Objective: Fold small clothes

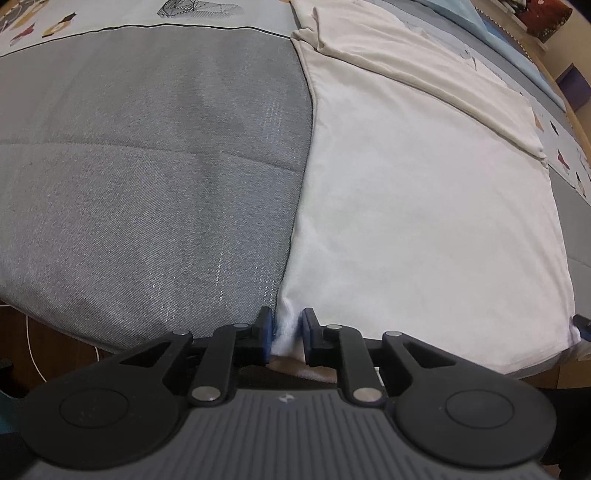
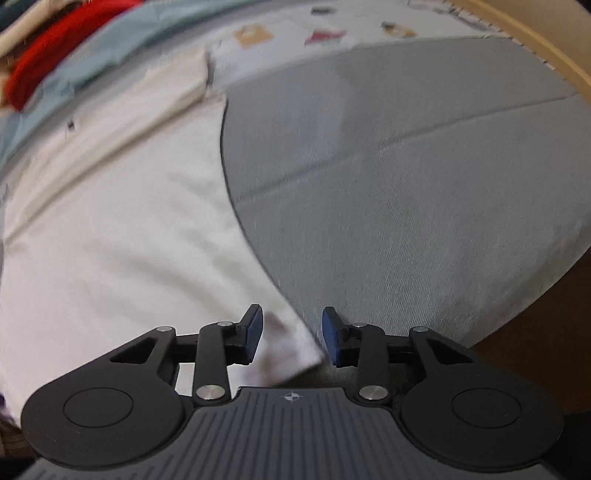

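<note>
Garment: one white garment (image 1: 424,206) lies flat on the grey bed cover (image 1: 147,177), its near hem along the bed's front edge, its long axis running away from both cameras toward the patterned bedding (image 1: 110,14). A folded-over flap, probably a sleeve, crosses its far end.

Left hand-held gripper (image 1: 287,336): over the garment's near left corner, jaws a little apart, corner cloth bunched between the pads; whether they press it I cannot tell for certain, it looks loose.

Right hand-held gripper (image 2: 291,334): at the garment's (image 2: 110,221) near right corner, jaws spread, pads clear of the cloth; the corner tip sits in the gap, nothing pinched.

Each hand is at its own near corner of the garment; neither is nearer overall.

Judgement: the coming move runs along the garment's long axis.

Count: garments being worked, one; hand-held grippers, two; other clothes beyond the garment's far end, a red and pale blue pile (image 2: 48,62), too blurred to count.
</note>
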Demonstrator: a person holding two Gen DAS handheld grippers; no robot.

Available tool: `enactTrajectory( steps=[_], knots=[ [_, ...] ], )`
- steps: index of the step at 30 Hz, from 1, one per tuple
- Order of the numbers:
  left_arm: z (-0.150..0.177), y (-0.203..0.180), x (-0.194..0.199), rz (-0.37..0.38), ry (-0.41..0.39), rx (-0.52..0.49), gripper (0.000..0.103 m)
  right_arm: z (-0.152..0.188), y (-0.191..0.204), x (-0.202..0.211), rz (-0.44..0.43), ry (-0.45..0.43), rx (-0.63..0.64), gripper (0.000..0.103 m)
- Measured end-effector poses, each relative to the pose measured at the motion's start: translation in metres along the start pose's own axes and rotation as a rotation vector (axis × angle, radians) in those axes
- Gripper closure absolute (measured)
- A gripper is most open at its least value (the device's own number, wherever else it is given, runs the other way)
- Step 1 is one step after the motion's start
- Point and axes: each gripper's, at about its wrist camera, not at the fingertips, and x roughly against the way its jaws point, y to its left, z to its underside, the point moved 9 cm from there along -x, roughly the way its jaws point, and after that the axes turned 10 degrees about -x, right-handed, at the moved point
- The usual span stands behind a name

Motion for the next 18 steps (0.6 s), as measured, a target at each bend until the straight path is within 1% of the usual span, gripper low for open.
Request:
enactTrajectory(
  steps=[5,7,8,9,10,11,12,15,18],
  knots=[
    [0.0,-0.001,0.0,-0.004,0.0,-0.009,0.083,0.005,0.01,-0.004,0.033,-0.009,0.082,0.064],
    [0.0,-0.001,-0.001,-0.004,0.0,-0.01,0.083,0.007,0.013,-0.003,0.025,-0.009,0.095,0.075],
    [0.0,-0.001,-0.001,-0.005,0.0,-0.015,0.084,0.007,0.015,-0.003,0.014,-0.007,0.101,0.087],
    [0.0,-0.003,-0.001,-0.007,-0.001,-0.024,0.084,0.007,0.016,-0.001,0.006,-0.014,0.106,0.094],
    [-0.001,-0.005,-0.001,-0.014,-0.002,-0.043,0.086,0.006,0.018,0.001,-0.013,-0.02,0.107,0.095],
    [-0.001,-0.008,0.0,-0.018,-0.007,-0.064,0.094,0.005,0.02,0.004,-0.041,-0.024,0.103,0.096],
    [-0.001,-0.011,0.002,-0.021,-0.014,-0.08,0.096,0.003,0.023,0.008,-0.072,-0.034,0.096,0.097],
    [-0.005,-0.017,0.019,-0.035,-0.072,-0.098,0.097,-0.009,0.032,0.034,-0.174,-0.111,0.071,0.097],
    [-0.011,-0.022,0.056,-0.021,-0.177,-0.1,0.097,-0.024,0.042,0.069,-0.264,-0.19,0.077,0.098]
  ],
)
